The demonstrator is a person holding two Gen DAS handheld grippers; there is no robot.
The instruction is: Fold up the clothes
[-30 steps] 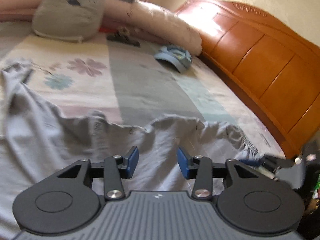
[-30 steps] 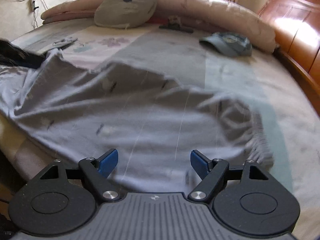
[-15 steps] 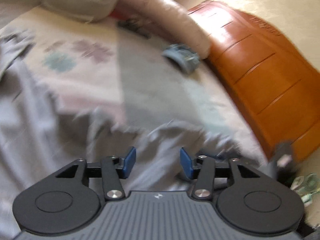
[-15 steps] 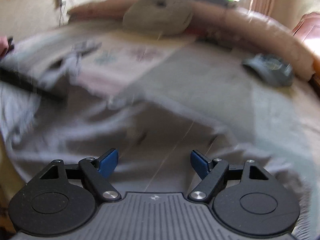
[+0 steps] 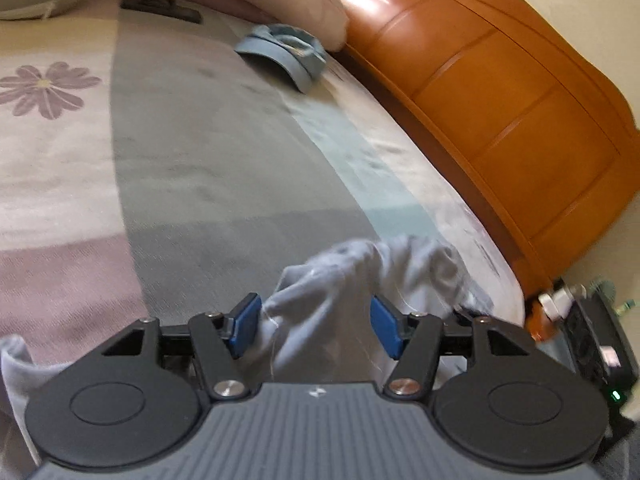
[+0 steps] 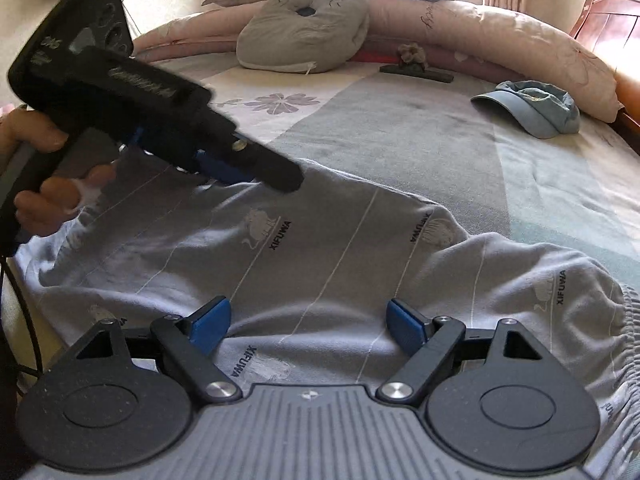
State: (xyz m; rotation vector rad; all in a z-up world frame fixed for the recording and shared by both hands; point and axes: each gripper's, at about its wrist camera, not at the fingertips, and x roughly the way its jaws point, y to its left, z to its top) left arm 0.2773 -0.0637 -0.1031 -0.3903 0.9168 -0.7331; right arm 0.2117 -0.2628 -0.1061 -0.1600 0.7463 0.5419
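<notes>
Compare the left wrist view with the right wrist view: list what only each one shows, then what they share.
Only the left wrist view: the orange wooden headboard panels at length, and bunched grey cloth between the opening left gripper's pads.

Only the right wrist view: the grey garment spread flat with XIFUWA prints, the hand holding the left gripper, the grey cushion, and the right gripper, jaws opening over the cloth.

Both: the blue cap, pink bolster, flowered bedspread.

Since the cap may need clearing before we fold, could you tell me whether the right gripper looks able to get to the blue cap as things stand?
Probably yes. The right gripper hangs with jaws opening and nothing pinched over the grey garment, and only bare bedcover lies between it and the cap, though it sits well across the bed.
</notes>
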